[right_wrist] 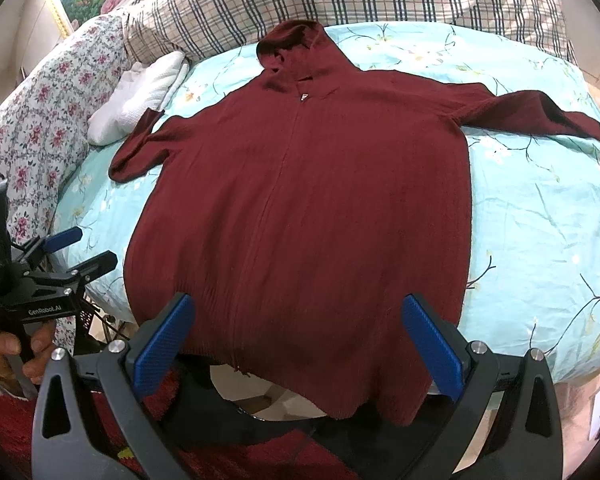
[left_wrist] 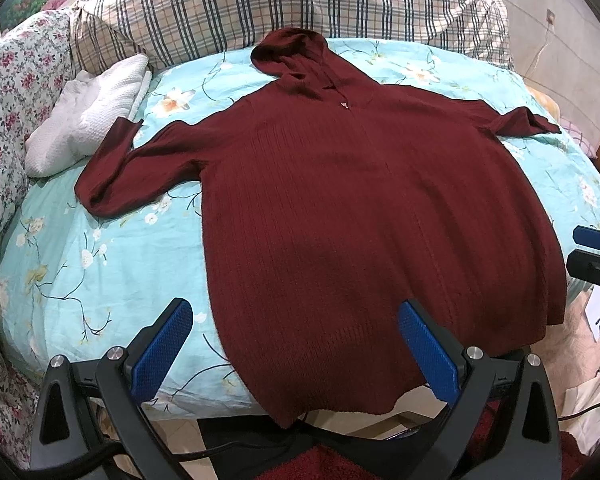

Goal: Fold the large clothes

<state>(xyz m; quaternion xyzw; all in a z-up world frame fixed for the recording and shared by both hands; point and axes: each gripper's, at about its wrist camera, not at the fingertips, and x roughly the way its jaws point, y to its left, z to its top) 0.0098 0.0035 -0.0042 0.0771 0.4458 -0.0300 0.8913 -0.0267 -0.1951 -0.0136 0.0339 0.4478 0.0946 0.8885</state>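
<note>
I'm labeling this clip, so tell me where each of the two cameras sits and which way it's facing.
Left wrist: on the left gripper at the bed's foot, facing the maroon hoodie; the right gripper shows at its right edge.
Right wrist: on the right gripper, same direction, further right; the left gripper and the holding hand show left.
Shared: hoodie, floral bedsheet, white pillow, plaid quilt.
</note>
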